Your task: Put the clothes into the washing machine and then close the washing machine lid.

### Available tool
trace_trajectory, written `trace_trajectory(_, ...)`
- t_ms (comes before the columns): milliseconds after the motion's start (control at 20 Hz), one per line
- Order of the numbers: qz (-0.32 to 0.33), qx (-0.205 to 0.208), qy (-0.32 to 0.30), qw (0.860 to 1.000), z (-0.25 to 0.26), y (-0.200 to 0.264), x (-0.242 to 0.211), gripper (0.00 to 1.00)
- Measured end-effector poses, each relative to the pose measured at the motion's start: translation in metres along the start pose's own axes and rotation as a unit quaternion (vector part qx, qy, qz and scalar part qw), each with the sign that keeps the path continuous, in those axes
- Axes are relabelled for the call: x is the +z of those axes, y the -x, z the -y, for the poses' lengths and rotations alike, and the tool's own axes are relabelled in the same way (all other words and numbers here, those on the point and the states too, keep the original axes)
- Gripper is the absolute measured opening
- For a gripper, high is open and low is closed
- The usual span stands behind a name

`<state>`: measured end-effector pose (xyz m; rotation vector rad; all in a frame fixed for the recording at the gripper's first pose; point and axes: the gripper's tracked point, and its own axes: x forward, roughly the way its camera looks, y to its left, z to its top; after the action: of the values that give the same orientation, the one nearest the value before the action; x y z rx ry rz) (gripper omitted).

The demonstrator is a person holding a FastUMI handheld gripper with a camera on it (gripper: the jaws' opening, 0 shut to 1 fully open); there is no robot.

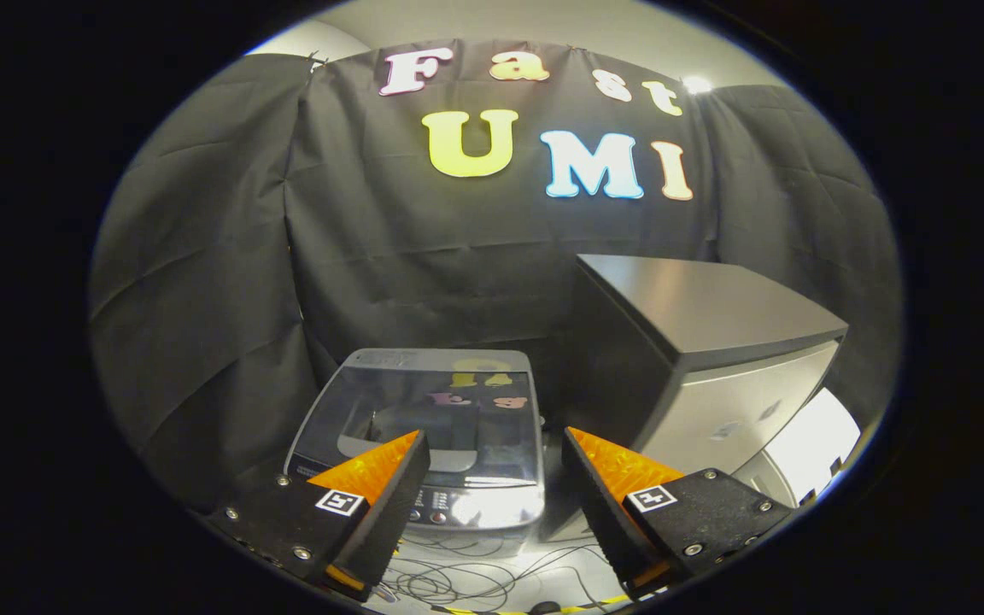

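Gripper (496, 453) was open, fingers spread wide with nothing between them. Each finger (372, 478) was a wedge shape with a ribbed inner pad, mounted on a blocky textured base with screw heads and a small square tag.

Washing machine (424, 444) sat just ahead of the fingers, at 12 o'clock to slightly 11. Boxy top-loader, rounded corners, pale plastic shell. Lid (432, 410) was down flat: dark, glossy, see-through panel, reflecting the wall behind. Control strip (458, 504) with small round buttons ran along the near edge, showing in the gap between the fingertips.

Clothes: could not tell, nothing resembling fabric was visible through the lid.

At 1–2 o'clock, just beside the washer, stood a taller cabinet (714, 359): smooth matte grey top, lighter flat front, sharp edges.

Thin dark cables (475, 581) lay looped on the white floor (560, 572) at 6 o'clock, below the fingers. Creased black cloth wall (227, 282) behind everything.
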<state>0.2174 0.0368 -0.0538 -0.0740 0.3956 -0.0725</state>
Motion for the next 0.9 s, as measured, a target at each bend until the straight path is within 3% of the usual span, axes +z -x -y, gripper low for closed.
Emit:
trace_trajectory(550, 0.065, 0.025, 0.012, 0.997, 0.106, 0.116, 0.019, 0.96)
trace_trajectory(900, 0.107, 0.056, -0.006, 0.993, 0.117, 0.178, 0.028, 0.96)
